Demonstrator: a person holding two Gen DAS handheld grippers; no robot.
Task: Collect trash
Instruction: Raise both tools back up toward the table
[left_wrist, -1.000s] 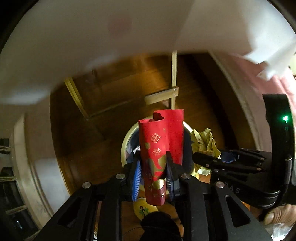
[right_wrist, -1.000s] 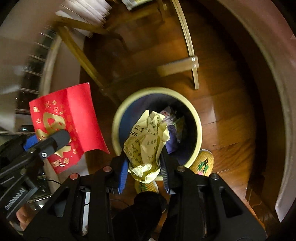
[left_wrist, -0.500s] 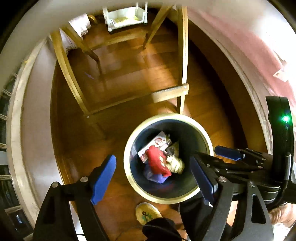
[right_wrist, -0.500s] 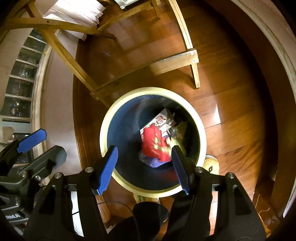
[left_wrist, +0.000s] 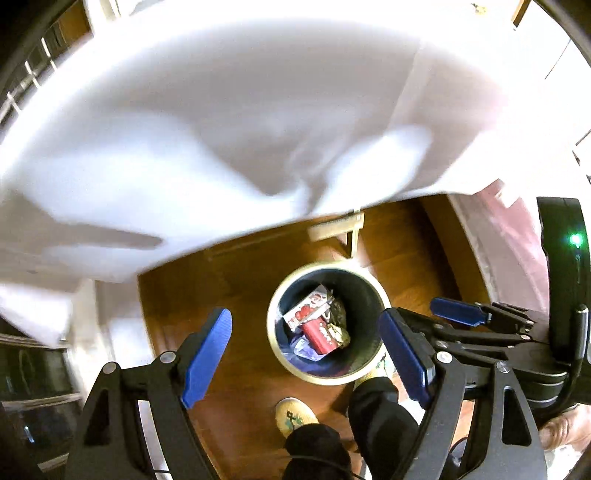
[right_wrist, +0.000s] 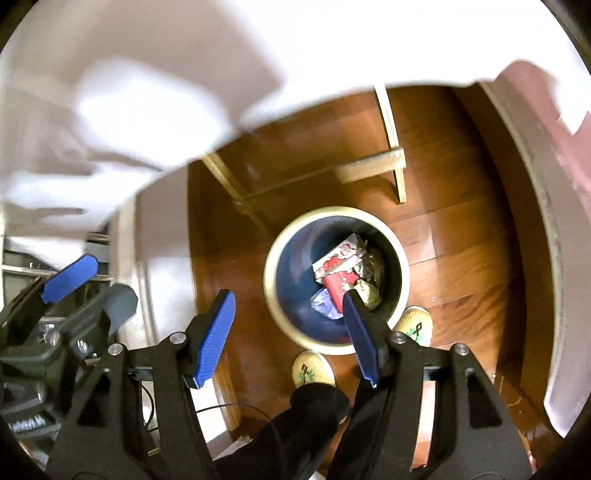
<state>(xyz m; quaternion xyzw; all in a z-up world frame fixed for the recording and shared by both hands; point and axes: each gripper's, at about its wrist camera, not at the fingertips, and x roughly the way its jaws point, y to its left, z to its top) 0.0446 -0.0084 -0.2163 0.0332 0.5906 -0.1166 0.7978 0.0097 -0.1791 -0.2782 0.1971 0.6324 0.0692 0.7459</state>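
A round bin with a cream rim (left_wrist: 274, 339) (right_wrist: 271, 291) stands on the wooden floor below both grippers. Inside lie the red envelope (left_wrist: 320, 332) (right_wrist: 334, 286), a crumpled yellowish paper (left_wrist: 340, 333) (right_wrist: 369, 293), a printed white-and-red wrapper (left_wrist: 308, 307) (right_wrist: 338, 258) and a bluish plastic scrap (left_wrist: 301, 347) (right_wrist: 323, 301). My left gripper (left_wrist: 306, 354) is open and empty above the bin. My right gripper (right_wrist: 288, 336) is open and empty; it also shows in the left wrist view (left_wrist: 458, 314).
A white tablecloth edge (left_wrist: 221, 129) (right_wrist: 147, 92) fills the top of both views. Pale wooden table legs and a crossbar (right_wrist: 369, 170) stand behind the bin. The person's slippered feet (left_wrist: 295, 415) (right_wrist: 415, 325) are beside the bin.
Both grippers opened and dropped the red envelope and the yellow paper into the bin. Since then both have risen, and the tablecloth has come into view.
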